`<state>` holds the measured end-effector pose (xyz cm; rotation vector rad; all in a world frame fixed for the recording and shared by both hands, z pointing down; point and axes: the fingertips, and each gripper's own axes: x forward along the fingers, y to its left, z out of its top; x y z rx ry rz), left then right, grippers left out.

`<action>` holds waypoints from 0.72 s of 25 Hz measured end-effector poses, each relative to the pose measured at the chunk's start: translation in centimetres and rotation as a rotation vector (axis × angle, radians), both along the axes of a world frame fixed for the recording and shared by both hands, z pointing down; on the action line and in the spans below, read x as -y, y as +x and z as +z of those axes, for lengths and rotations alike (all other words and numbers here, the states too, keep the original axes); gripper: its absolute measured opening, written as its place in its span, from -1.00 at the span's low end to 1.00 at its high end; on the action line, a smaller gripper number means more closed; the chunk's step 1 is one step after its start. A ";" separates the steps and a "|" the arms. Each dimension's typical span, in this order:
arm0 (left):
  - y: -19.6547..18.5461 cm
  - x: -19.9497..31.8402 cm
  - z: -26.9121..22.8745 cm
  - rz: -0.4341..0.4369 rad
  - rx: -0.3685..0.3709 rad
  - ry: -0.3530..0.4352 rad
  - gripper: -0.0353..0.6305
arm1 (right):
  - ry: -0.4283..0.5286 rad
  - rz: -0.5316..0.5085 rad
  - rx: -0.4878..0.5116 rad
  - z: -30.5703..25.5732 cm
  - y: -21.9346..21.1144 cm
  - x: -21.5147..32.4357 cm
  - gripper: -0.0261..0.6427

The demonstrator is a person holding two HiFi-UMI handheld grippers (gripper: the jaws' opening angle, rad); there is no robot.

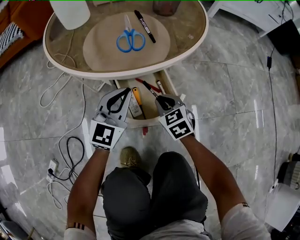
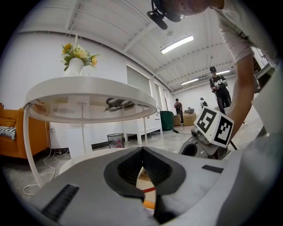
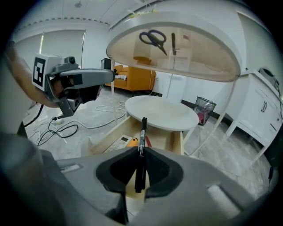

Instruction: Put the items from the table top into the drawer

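Observation:
An open wooden drawer juts out under the oval glass table. My right gripper hangs over the drawer, shut on a black marker that points forward and down into it. My left gripper is beside it over the drawer's left part, its jaws shut and empty. On the table top lie blue scissors and a second black marker. Inside the drawer are a remote, an orange-handled item and red pens.
A round white lower shelf sits behind the drawer. A white vase stands at the table's far left. Cables trail on the marble floor to the left. My knees are just below the drawer's front.

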<state>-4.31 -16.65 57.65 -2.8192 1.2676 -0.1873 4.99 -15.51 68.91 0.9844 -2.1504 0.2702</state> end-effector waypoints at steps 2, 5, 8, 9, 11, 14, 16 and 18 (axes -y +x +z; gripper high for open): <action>-0.1 0.3 0.0 0.001 -0.001 0.009 -0.89 | -0.012 -0.007 -0.025 0.5 -0.2 0.6 -0.79; -0.3 0.8 -0.1 0.001 -0.011 0.018 -0.90 | -0.039 -0.015 -0.055 1.4 -0.6 1.4 -0.78; -0.5 1.2 -0.1 -0.002 -0.023 0.023 -0.90 | -0.067 -0.013 -0.065 2.3 -0.9 2.2 -0.78; -0.5 1.3 0.0 -0.002 -0.026 0.023 -0.90 | -0.071 -0.015 -0.064 2.5 -1.0 2.4 -0.77; -0.5 1.2 0.2 0.004 -0.021 0.024 -0.90 | -0.073 -0.019 -0.053 2.8 -1.2 2.6 -0.63; -0.5 0.8 0.4 0.022 -0.005 0.022 -0.90 | -0.052 -0.024 -0.018 2.5 -1.5 2.4 -0.62; -0.6 0.3 0.3 0.031 0.002 0.016 -0.90 | -0.023 -0.027 0.021 1.5 -1.7 2.0 -0.64; -0.8 -0.1 0.1 0.032 0.011 0.019 -0.90 | 0.016 -0.036 0.056 0.1 -2.0 1.2 -0.78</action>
